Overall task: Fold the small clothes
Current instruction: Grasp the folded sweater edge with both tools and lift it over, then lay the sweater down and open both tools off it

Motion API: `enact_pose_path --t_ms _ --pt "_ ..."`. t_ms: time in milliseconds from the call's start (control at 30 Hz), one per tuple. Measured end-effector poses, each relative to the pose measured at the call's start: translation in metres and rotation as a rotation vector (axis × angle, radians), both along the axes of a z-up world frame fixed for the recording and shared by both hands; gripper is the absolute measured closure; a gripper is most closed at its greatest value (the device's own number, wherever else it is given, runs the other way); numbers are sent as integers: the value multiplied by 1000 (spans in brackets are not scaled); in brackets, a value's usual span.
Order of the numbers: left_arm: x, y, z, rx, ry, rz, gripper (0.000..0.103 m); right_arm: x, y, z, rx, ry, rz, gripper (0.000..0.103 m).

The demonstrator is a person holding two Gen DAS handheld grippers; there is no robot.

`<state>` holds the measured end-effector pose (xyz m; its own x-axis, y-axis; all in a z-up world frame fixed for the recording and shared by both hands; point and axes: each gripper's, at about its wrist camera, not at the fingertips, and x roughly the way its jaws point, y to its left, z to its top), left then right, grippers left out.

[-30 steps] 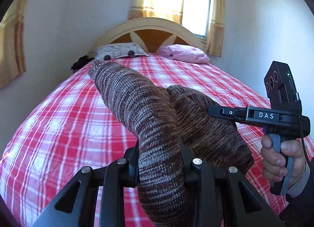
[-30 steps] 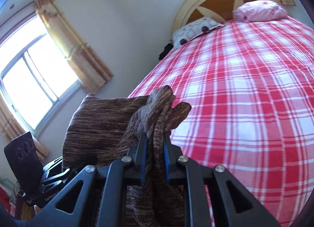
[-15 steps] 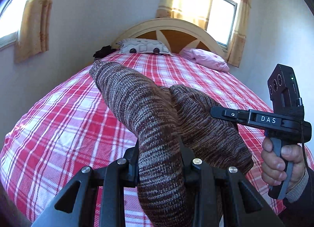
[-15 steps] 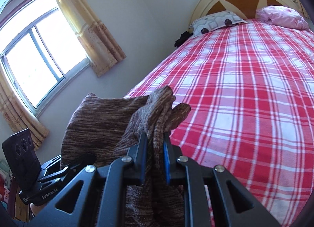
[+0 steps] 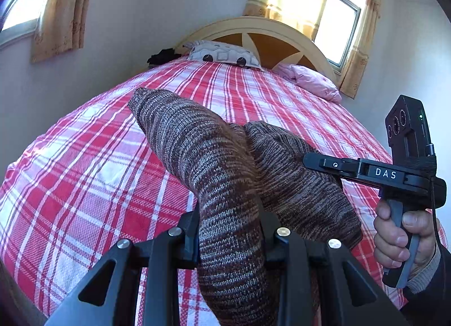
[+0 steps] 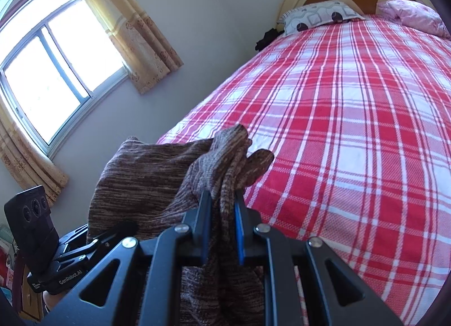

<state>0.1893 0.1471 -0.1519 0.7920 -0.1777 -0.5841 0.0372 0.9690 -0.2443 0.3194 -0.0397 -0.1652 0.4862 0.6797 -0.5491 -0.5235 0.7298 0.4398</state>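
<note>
The brown knit garment [image 5: 214, 162] is up in the air over the near end of the bed [image 5: 84, 173]. It is not lying on the bed. Two hand-held grippers hold it, one in each of the person's hands.

The left hand-held gripper [image 5: 229, 230] has its jaws squeezed on a thick, rolled bunch of the knit. The bunch sticks out in front of it like a fat sausage, pointing up the bed toward the pillows [image 5: 222, 54]. Its long way runs from the foot of the bed to the head.

The right hand-held gripper [image 6: 221, 213] has its jaws close together, pinching a thinner fold of the same garment. In the left view you can see it off to the right side, with the person's hand [image 5: 403, 235] around its handle. The knit hangs between the two grippers, so they are near each other, side by side.

The bed is in front of and below both grippers. The red plaid cover is flat and bare where the garment would go. The left gripper has the bigger bunch, and that bunch already reaches out over the bed. To fold it, I think both grippers need to go down and forward together so the garment can lie flat.
</note>
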Motion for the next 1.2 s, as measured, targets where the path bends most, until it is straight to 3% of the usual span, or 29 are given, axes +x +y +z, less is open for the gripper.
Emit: enact_pose_path --t_ms 267,433,533,700,867,1100,1167,1200 --pt "6 5 -15 -9 33 4 73 10 7 -14 -22 26 0 86" --pt "13 4 -43 25 88 -2 73 28 11 -42 -67 96 -12 86" --pt "15 8 -63 22 120 4 65 37 12 -62 -97 159 -20 86" --pt "13 16 -68 -31 107 -3 60 40 4 -73 -87 193 -35 82" --pt "2 15 -66 -23 118 12 58 35 -11 -69 -104 194 -72 62" --pt "-25 11 -46 62 124 53 51 5 -58 -41 -149 134 -244 46" --pt "-31 9 -40 94 118 80 48 -14 -61 -26 -166 81 -269 29" --pt "-35 7 -35 116 116 101 48 -25 -61 -19 -177 48 -273 26"
